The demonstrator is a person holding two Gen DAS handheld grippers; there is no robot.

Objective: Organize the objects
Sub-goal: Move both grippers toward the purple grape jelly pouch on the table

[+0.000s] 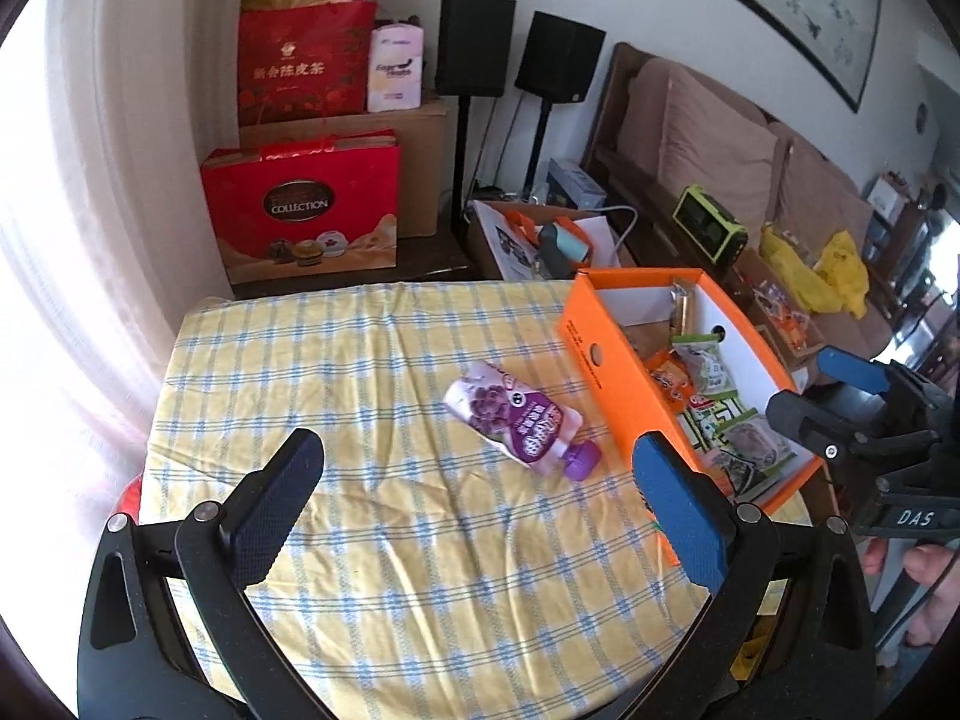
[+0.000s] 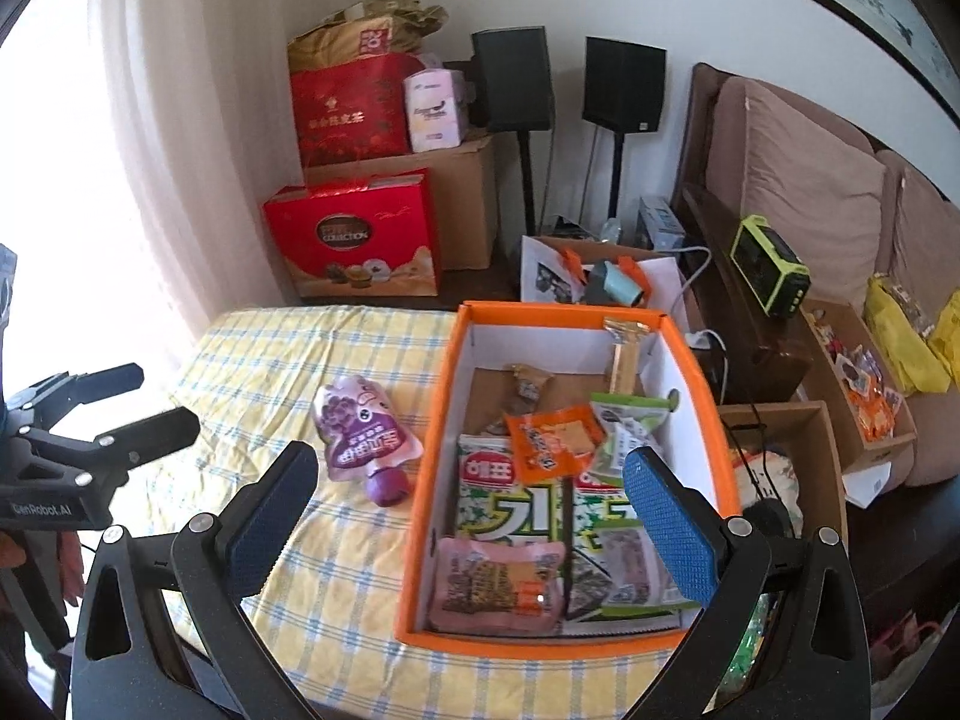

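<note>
Purple drink pouch (image 1: 516, 420) lies flat on the checked tablecloth (image 1: 360, 540), cap toward the left gripper (image 1: 480, 510), just beside the orange box (image 1: 606, 384). From the left wrist, that gripper hangs over the cloth with its jaws spread wide and empty, lined up as if to take the pouch. The right gripper (image 1: 840, 396) hovers by the box, seemingly parted.

From the right wrist, the right gripper's jaws are spread, holding nothing, above the box's snack packets (image 2: 540, 498). Red gift boxes (image 2: 354, 240), speakers (image 2: 516, 78) and a sofa (image 2: 810, 192) crowd behind.
</note>
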